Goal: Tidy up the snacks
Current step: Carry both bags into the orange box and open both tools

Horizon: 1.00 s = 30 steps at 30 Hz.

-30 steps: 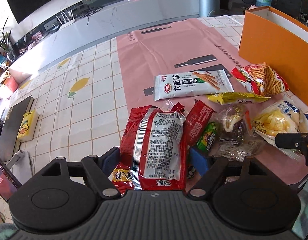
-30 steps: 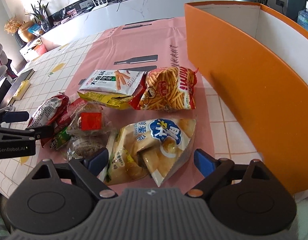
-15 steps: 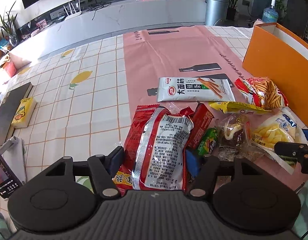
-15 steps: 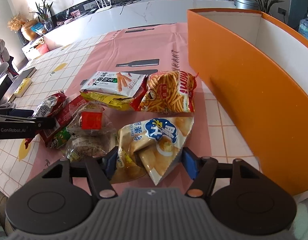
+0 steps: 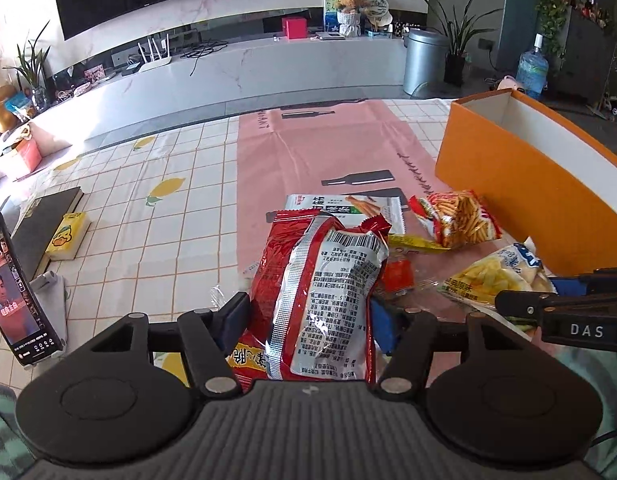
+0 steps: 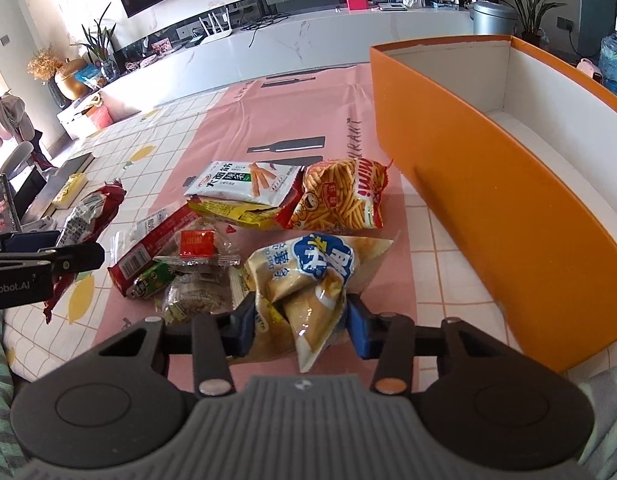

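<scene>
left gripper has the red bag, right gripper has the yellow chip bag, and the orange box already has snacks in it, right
Not quite: the orange box looks empty in the right wrist view, its white inside bare. The rest holds: the left gripper grips the red bag, and the right gripper is closing on the yellow chip bag.

A red snack bag (image 5: 312, 292) with a silver printed back, a pale yellow chip bag (image 6: 304, 280) with a blue-and-white logo, an orange box (image 6: 488, 196) with a white inside, and a pink mat (image 5: 328, 152) lie on a white orange-gridded, lemon-printed tablecloth (image 5: 148, 216).
</scene>
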Motion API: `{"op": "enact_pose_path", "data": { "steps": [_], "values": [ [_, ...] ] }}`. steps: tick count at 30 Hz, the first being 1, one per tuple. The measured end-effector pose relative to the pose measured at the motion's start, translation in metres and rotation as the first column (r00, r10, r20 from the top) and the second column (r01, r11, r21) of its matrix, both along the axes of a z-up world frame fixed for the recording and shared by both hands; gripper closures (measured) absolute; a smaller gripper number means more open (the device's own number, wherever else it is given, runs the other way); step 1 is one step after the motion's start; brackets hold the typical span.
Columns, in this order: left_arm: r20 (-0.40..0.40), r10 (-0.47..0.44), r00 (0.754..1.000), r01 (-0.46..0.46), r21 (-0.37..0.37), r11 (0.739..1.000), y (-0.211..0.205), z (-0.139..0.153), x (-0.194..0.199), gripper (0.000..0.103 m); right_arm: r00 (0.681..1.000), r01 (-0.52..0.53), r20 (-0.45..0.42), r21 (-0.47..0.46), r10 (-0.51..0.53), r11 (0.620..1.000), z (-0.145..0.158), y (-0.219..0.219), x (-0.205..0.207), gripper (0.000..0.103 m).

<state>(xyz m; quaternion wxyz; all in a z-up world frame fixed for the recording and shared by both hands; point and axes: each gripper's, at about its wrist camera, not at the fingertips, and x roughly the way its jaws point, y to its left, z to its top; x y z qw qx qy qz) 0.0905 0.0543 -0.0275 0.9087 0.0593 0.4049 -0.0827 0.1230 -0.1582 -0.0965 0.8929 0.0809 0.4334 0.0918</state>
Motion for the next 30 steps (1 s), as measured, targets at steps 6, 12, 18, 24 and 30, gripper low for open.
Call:
{"op": "enact_pose_path", "data": {
  "steps": [6,12,18,24,30],
  "values": [
    [0.033,-0.032,0.999,0.033,-0.029,0.999,-0.02,0.024,-0.018,0.031,0.997,-0.011,0.081,-0.011,0.011,1.0,0.031,-0.01,-0.022,0.06],
    [0.043,-0.068,0.997,0.071,-0.06,0.996,-0.038,0.045,-0.021,0.031,0.988,-0.045,0.145,-0.046,0.051,0.998,0.065,-0.03,-0.035,0.06],
    [0.068,-0.124,0.99,0.129,-0.076,0.989,-0.067,0.065,-0.014,0.031,0.98,-0.072,0.178,-0.08,0.086,0.994,0.098,-0.058,-0.036,0.06],
    [0.069,-0.258,0.964,0.263,-0.076,0.962,-0.114,0.078,0.007,0.031,0.978,-0.119,0.159,-0.11,0.135,0.987,0.124,-0.098,-0.025,0.06],
    [0.006,-0.403,0.915,0.403,-0.044,0.914,-0.174,0.079,0.049,0.031,0.984,-0.137,0.081,-0.241,0.16,0.961,0.128,-0.146,0.004,0.06]
  ]
}}
